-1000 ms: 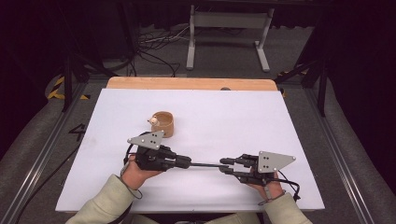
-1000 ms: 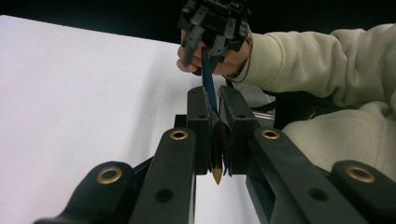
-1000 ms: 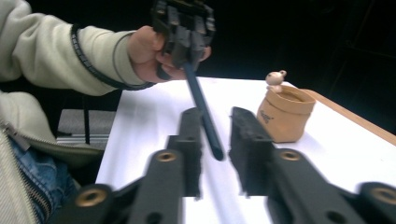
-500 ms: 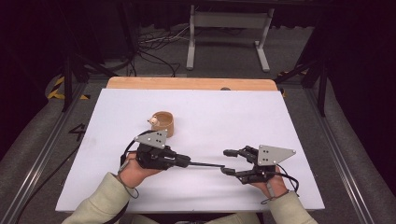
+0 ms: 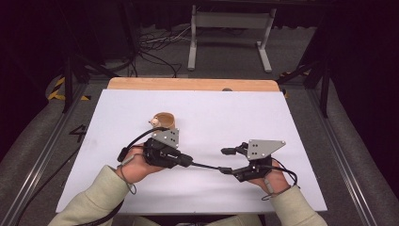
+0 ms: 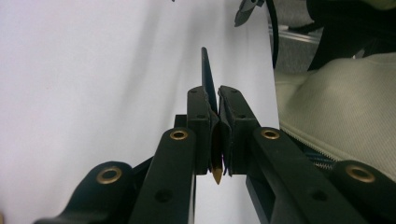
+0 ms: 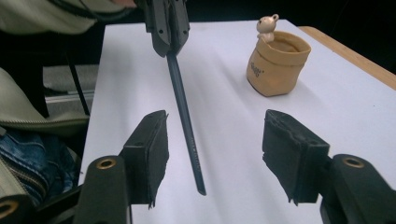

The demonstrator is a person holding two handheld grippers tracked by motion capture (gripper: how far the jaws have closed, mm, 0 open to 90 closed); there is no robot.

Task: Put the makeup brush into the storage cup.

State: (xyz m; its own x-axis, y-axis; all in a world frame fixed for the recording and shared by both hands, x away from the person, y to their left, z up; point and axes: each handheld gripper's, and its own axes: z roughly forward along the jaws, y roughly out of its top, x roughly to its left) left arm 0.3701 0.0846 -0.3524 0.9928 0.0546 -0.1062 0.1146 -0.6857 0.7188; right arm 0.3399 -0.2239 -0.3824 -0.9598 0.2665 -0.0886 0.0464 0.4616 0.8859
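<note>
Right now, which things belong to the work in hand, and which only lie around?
In the work:
- pencil, clamped in left gripper
- right gripper, jaws just opened off it
- pot, probably

Lying about:
- floor cables
- metal stand

Both forearms, in pale sleeves, are brought in from the near edge of the scene. The left gripper point(image 5: 186, 160) is held in the left hand point(image 5: 136, 165) at the near left, its body laid almost level and its jaws aimed rightward; the jaws are pressed together, a thin dark pencil point(image 7: 184, 116) being clamped between them. The right gripper point(image 5: 226, 161) is held in the right hand point(image 5: 268, 179) at the near right, aimed leftward toward the other. Its jaws have just been opening and are seen standing apart, with nothing pressed by the pads.
</note>
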